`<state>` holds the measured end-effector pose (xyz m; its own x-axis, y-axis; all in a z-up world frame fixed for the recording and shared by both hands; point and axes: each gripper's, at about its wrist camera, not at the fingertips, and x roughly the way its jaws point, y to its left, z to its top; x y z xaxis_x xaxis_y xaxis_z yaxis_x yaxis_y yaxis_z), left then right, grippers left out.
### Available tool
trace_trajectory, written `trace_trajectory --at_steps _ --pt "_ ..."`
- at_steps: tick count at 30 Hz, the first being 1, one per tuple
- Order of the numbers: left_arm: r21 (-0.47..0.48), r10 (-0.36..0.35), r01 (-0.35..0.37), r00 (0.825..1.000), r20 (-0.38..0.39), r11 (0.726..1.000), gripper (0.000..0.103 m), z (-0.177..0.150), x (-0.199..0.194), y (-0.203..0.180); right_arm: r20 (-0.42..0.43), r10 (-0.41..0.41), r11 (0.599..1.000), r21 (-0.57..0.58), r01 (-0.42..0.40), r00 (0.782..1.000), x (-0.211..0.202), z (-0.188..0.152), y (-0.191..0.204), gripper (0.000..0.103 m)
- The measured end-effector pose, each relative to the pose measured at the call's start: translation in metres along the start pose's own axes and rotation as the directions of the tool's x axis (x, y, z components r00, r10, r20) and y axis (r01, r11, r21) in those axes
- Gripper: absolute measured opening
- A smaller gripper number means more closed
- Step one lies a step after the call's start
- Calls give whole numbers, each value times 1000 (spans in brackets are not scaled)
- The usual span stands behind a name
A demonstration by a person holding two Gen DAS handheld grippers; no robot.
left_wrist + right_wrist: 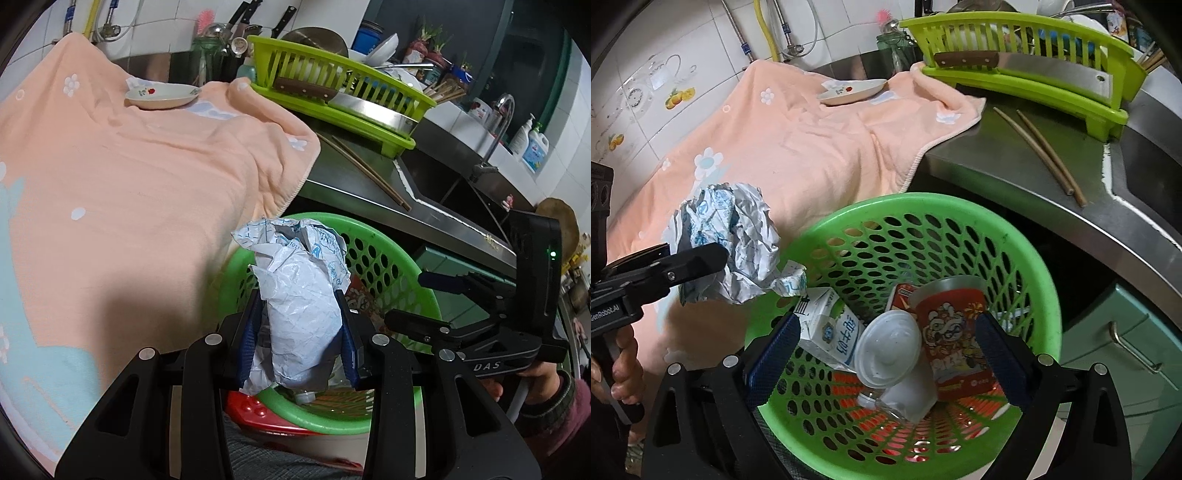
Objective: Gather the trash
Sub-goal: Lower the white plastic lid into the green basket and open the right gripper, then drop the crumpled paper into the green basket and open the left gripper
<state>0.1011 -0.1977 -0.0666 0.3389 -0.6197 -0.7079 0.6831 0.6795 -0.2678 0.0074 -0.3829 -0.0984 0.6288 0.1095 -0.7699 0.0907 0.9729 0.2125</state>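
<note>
The left hand-held gripper (301, 328) pinched a crumpled paper wrapper (299, 295) above a green basket (964, 210); the right hand-held gripper (886, 354) stood spread.

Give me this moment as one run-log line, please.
left tool: shut on crumpled paper | right tool: open | green basket: paper not yet dropped

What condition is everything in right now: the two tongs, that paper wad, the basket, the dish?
Left tongs: shut on the crumpled paper.
Right tongs: open, empty, over the basket.
Crumpled paper: squeezed, held above the basket's rim, not dropped yet.
Green basket: upright, partly filled with a red cup, milk carton and plastic lid.
Dish: upright on the peach towel.
</note>
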Motion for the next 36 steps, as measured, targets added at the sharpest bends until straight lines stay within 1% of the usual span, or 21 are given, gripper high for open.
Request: trace_trajectory --at_steps 3,9,19,21,27,30,31,32,36 --pt "5 -3 3 1000 -14 1000 38 0 6 -4 4 -26 1000 -2 26 1000 -3 -1 -1 92" --pt "15 -5 5 999 -48 1000 39 -3 19 -12 11 -51 999 0 51 999 -9 -4 -5 92" --pt "10 -14 15 995 -98 1000 42 -8 39 -22 16 -70 997 33 69 997 -16 -11 -17 92" --pt "8 -16 17 994 -107 1000 43 -8 42 -24 17 -73 997 38 72 997 -17 -11 -19 92" --pt "9 -23 24 992 -123 1000 52 -10 50 -29 20 -74 996 52 73 997 -20 -13 -24 92" --pt "8 -33 34 991 -127 999 54 -11 52 -30 21 -75 996 56 73 997 -20 -14 -25 92" --pt "6 -35 36 991 -127 999 58 -11 52 -30 21 -75 996 57 73 997 -21 -15 -25 92" --pt "3 -36 37 991 -126 999 60 -12 52 -30 22 -74 996 59 73 997 -21 -15 -25 92" --pt "1 -38 39 992 -119 999 61 -12 50 -28 23 -71 996 64 70 997 -22 -15 -25 92"
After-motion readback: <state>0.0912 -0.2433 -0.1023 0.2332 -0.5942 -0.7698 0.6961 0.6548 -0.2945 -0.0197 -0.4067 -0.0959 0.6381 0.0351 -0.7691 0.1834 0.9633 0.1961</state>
